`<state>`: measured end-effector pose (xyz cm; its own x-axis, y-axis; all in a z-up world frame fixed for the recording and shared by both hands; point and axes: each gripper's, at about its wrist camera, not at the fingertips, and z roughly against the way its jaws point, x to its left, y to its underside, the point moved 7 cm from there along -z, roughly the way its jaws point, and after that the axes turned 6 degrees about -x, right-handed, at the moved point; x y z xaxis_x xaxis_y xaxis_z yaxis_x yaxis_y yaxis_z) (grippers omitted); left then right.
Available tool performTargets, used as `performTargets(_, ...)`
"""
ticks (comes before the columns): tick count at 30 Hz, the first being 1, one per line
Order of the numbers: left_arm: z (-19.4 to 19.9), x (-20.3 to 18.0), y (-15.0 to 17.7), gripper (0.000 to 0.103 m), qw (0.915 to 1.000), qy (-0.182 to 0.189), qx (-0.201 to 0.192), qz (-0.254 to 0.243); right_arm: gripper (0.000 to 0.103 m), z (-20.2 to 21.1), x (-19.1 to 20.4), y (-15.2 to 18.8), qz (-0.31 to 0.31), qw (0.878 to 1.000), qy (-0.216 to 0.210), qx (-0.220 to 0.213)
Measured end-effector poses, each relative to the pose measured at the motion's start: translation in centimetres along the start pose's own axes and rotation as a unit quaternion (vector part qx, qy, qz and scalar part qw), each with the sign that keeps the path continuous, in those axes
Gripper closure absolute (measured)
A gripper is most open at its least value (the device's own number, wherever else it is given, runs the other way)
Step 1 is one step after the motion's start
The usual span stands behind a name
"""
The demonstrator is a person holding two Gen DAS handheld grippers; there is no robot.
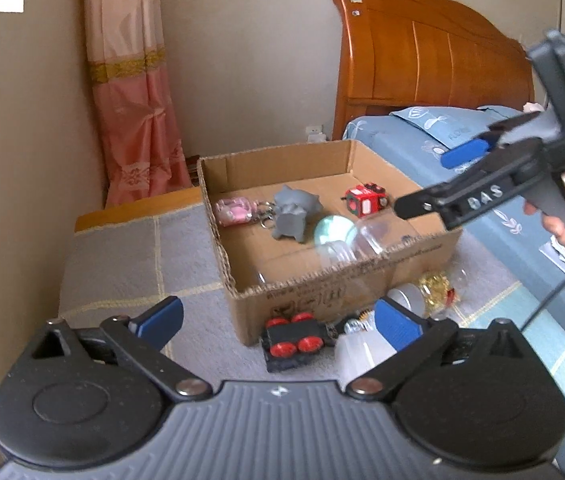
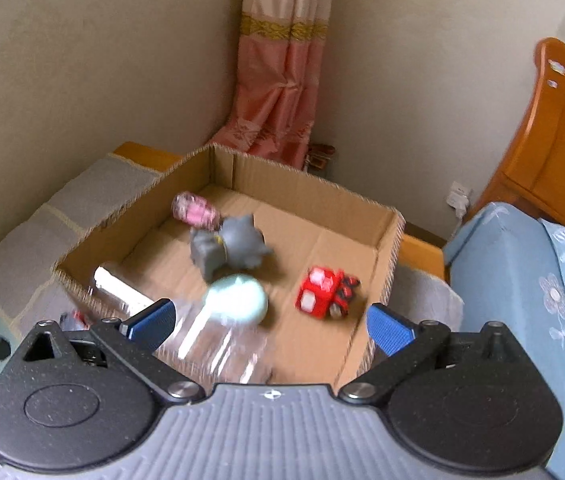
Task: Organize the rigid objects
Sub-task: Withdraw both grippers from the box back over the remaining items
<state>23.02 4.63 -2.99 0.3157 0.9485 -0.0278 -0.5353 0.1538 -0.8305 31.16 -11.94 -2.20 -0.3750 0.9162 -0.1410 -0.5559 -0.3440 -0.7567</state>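
1. My right hand-held gripper (image 2: 268, 322) hangs over the box (image 1: 242, 168), jaws spread wide, holding nothing.
2. A clear bottle (image 2: 218, 344) and a pale ball (image 2: 238, 296) lie inside the box, at its near wall.
3. My left hand-held gripper (image 1: 278, 320) is wide open and empty, above the black car (image 1: 292, 342) just outside the box.
4. Advice: straddle the car squarely before closing.
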Motion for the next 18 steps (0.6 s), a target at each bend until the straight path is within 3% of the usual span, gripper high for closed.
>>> performTargets(11, 0.7, -1.5, 3.8, 0.001, 0.9994, -0.031, 0.018, -0.002, 0.0, 2.2, 1.2, 7.4, -0.073, 0.997, 0.04, 0.001)
performTargets(18, 1.8, -2.2, 4.8, 0.001, 0.999, -0.043, 0.007, -0.011, 0.0, 0.0, 2.2, 8.3, -0.105, 0.993, 0.056, 0.012)
